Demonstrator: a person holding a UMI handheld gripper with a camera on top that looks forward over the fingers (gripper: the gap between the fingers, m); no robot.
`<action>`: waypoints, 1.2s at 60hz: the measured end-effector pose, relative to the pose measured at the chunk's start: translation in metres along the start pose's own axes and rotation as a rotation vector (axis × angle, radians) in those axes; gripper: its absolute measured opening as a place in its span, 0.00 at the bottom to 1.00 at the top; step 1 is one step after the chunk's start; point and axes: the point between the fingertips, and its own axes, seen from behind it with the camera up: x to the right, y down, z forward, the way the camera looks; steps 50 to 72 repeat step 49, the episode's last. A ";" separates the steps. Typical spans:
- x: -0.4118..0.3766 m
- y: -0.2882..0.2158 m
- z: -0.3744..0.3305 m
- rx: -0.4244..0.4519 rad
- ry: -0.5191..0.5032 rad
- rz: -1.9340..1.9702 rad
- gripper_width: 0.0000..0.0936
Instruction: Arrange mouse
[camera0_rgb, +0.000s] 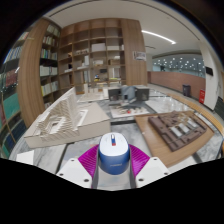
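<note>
Office with bookshelves (90, 50) behind, claw (113, 162) closed on mouse (114, 153), held between its pads (90, 160).

A: What sits between the fingers of the claw (113, 166)?

B: The mouse (113, 153), with a finger close at either side of it. It lies on the table (118, 122).

A: And to the left of it?

B: A long architectural model (62, 122) lies on the table, running away from the claw. Behind that, further left, stands a bookshelf (38, 68).

A: On the right?

B: Another model (181, 132) lies on the table, right of the mouse.

A: What is beyond the mouse?

B: A small cluster of things (128, 96) at the table's far end, too small to tell apart. Behind them a tall shelving unit (95, 52) stands against the back wall.
</note>
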 end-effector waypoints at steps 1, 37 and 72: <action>-0.013 0.003 0.010 -0.004 -0.007 -0.005 0.45; -0.082 0.102 0.037 -0.295 -0.063 -0.040 0.89; -0.076 0.090 -0.072 -0.224 -0.156 0.065 0.89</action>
